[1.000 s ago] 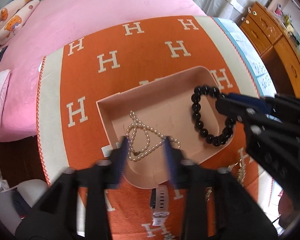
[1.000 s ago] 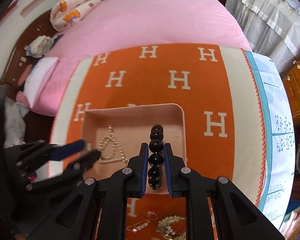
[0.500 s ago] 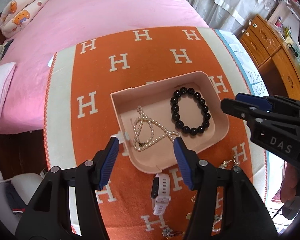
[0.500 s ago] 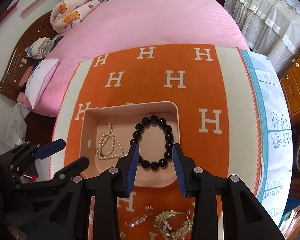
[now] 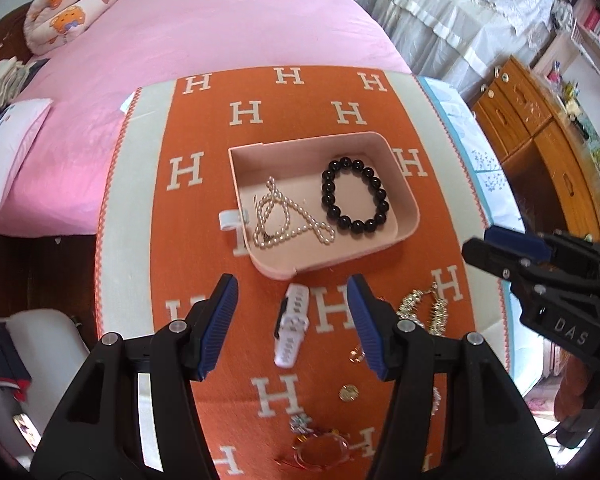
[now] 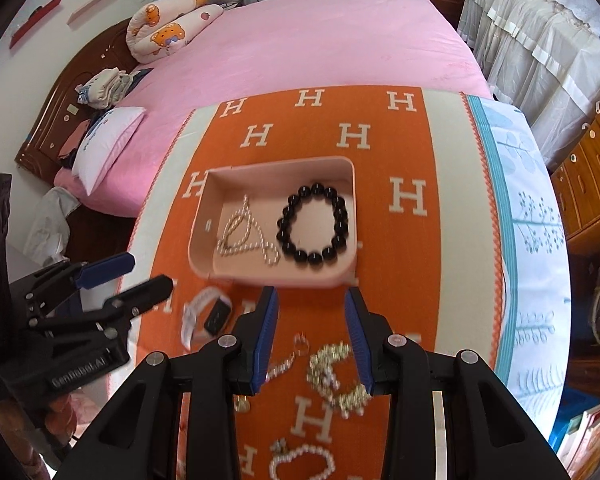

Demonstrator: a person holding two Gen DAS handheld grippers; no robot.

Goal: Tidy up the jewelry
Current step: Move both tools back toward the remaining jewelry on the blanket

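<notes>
A pink tray (image 5: 407, 196) (image 6: 353, 200) sits on the orange H-patterned cloth. In it lie a black bead bracelet (image 5: 355, 194) (image 6: 313, 226) and a pearl necklace (image 5: 288, 222) (image 6: 246, 236). My left gripper (image 5: 292, 320) is open and empty, above a white smartwatch (image 5: 292, 330) (image 6: 204, 316) just in front of the tray. My right gripper (image 6: 311, 332) is open and empty, above a gold chain ornament (image 6: 339, 376) (image 5: 423, 312) in front of the tray.
More loose pieces lie on the cloth near me: a small ring (image 6: 301, 344), a gold coin-like piece (image 5: 347, 392), a red-gold bangle (image 5: 319, 448), a pearl bracelet (image 6: 303, 464). A pink bed (image 5: 180, 40) lies beyond, a wooden dresser (image 5: 539, 140) at right.
My right gripper let go of the black bead bracelet into the tray and opened. Both grippers drew back toward me, away from the tray, and the left opened wider.
</notes>
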